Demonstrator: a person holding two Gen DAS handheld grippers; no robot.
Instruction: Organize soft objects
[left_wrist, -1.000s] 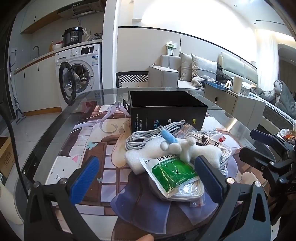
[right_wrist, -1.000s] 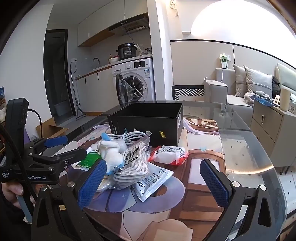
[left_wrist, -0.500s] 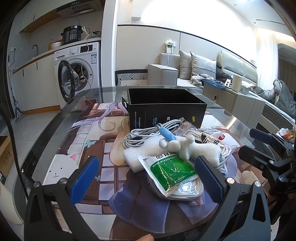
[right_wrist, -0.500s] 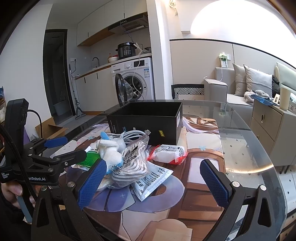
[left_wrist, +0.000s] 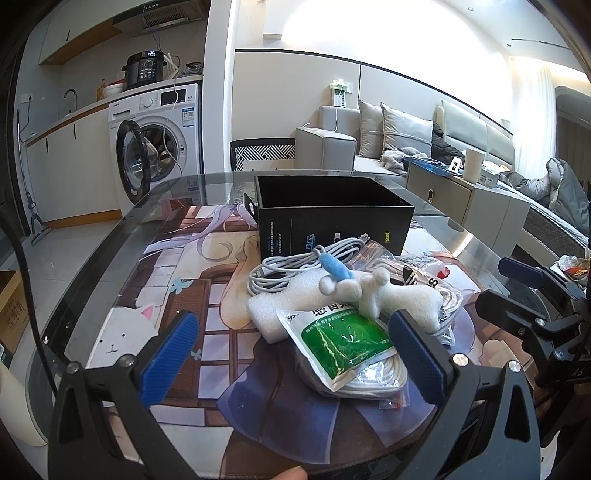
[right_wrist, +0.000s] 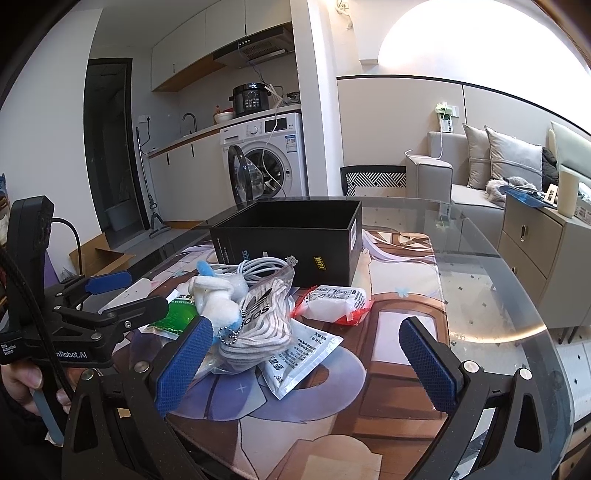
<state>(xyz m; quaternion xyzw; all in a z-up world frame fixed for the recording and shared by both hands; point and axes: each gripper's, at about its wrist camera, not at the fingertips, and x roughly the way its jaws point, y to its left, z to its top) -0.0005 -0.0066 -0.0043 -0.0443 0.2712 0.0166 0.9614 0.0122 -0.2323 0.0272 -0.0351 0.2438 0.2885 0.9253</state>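
Observation:
A pile of soft things lies on the table mat in front of an open black box (left_wrist: 334, 218) (right_wrist: 295, 236). On top is a white plush toy with a blue ear (left_wrist: 354, 291) (right_wrist: 216, 295). Under it are a white foam piece (left_wrist: 280, 306), a green packet (left_wrist: 343, 339) (right_wrist: 173, 314), a coiled white cable (left_wrist: 295, 266), bagged striped socks (right_wrist: 260, 325), a white printed packet (right_wrist: 299, 360) and a red-edged packet (right_wrist: 334, 299). My left gripper (left_wrist: 295, 354) is open and empty, just short of the pile. My right gripper (right_wrist: 306, 354) is open and empty over the pile's right side.
The round glass table (right_wrist: 498, 295) carries a printed cartoon mat (left_wrist: 173, 288). A washing machine (left_wrist: 159, 140) with its door open stands behind on the left. A sofa (left_wrist: 388, 140) and a drawer cabinet (right_wrist: 535, 251) are on the right.
Both grippers have crept a little closer to the pile. Nothing on the table has moved, and both stay open.

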